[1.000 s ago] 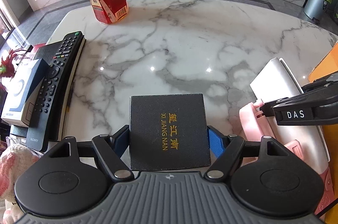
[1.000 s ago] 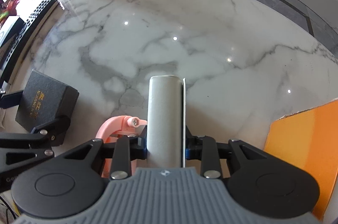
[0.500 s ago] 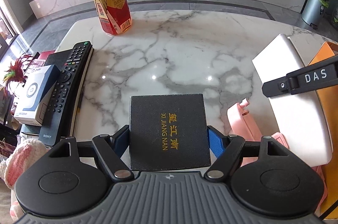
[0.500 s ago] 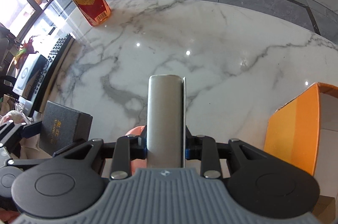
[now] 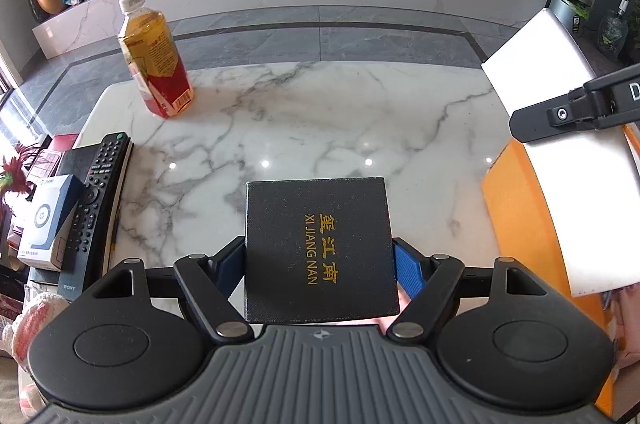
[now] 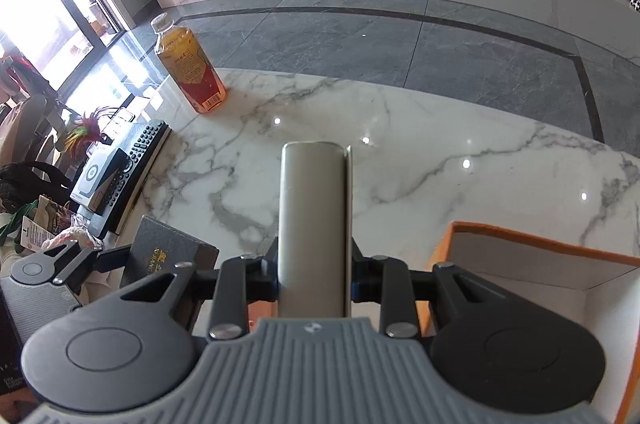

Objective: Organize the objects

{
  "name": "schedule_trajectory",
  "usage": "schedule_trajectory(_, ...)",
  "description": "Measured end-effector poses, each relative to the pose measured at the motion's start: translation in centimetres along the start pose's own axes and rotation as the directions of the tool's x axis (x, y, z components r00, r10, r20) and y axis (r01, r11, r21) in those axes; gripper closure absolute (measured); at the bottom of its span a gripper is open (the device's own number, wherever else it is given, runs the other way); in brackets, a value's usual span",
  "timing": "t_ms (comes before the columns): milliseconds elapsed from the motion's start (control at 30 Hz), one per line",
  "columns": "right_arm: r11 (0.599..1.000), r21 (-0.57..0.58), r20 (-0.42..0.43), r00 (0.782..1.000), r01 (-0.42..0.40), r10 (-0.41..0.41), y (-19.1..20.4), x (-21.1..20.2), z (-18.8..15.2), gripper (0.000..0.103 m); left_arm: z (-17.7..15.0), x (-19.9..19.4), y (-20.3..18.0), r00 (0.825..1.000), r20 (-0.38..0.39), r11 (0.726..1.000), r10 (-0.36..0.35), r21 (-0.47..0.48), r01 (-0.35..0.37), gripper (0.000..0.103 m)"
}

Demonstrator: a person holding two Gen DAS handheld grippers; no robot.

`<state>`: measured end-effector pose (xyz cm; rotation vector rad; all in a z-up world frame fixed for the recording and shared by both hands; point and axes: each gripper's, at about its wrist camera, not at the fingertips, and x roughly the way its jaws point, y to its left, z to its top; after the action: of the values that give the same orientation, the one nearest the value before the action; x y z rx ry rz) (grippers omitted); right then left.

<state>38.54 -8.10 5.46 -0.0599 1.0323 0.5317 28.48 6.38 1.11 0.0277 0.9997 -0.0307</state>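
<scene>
LEFT: our left gripper [image 5: 320,264] clamps the black box [image 5: 318,250] by its sides, above the marble table [image 5: 320,128] | RIGHT: right gripper [image 6: 314,278] pinches the white case [image 6: 314,224] edgewise, beside the orange box [image 6: 532,264], its likely destination.

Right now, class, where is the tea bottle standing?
In the left wrist view, the tea bottle stands upright at the marble table's far left corner, beyond the remote control.
</scene>
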Motion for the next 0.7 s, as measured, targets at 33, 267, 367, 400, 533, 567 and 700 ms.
schedule_trajectory(33, 1.000, -0.002, 0.005, 1.000, 0.006, -0.005, -0.6, -0.7, -0.1, 0.072, 0.4, -0.3, -0.7, 1.000, 0.003, 1.000, -0.014, -0.001, 0.014, 0.015)
schedule_trajectory(267, 0.991, -0.128, -0.009, 0.999, 0.047, -0.048, -4.0, -3.3, -1.4, 0.072, 2.5, -1.7, -6.3, 0.998, 0.011, 0.998, -0.057, 0.023, 0.057, 0.015)
schedule_trajectory(367, 0.980, -0.191, -0.019, 0.998, 0.055, -0.060, -5.3, -3.8, -2.0, 0.072, 3.1, -1.7, -8.8, 0.997, 0.010, 0.996, -0.074, 0.040, 0.074, 0.015)
schedule_trajectory(400, 0.976, -0.212, -0.021, 0.998, 0.056, -0.062, -5.8, -4.0, -2.1, 0.072, 3.2, -1.6, -9.5, 0.997, 0.011, 0.997, -0.072, 0.044, 0.071, 0.015)
schedule_trajectory(533, 0.946, -0.314, -0.041, 0.995, 0.078, -0.095, -7.4, -3.5, -2.3, 0.072, 3.6, -1.1, -11.3, 0.997, 0.006, 0.996, -0.077, 0.048, 0.076, 0.015)
schedule_trajectory(567, 0.938, -0.335, -0.047, 0.993, 0.085, -0.107, -7.9, -3.1, -2.3, 0.072, 3.7, -1.0, -11.5, 0.997, 0.005, 0.996, -0.075, 0.049, 0.075, 0.015)
schedule_trajectory(700, 0.920, -0.384, -0.106, 0.986, 0.079, -0.129, -10.0, -1.0, -2.4, 0.072, 3.8, -0.4, -12.2, 0.999, -0.013, 0.996, -0.043, 0.074, 0.044, 0.015)
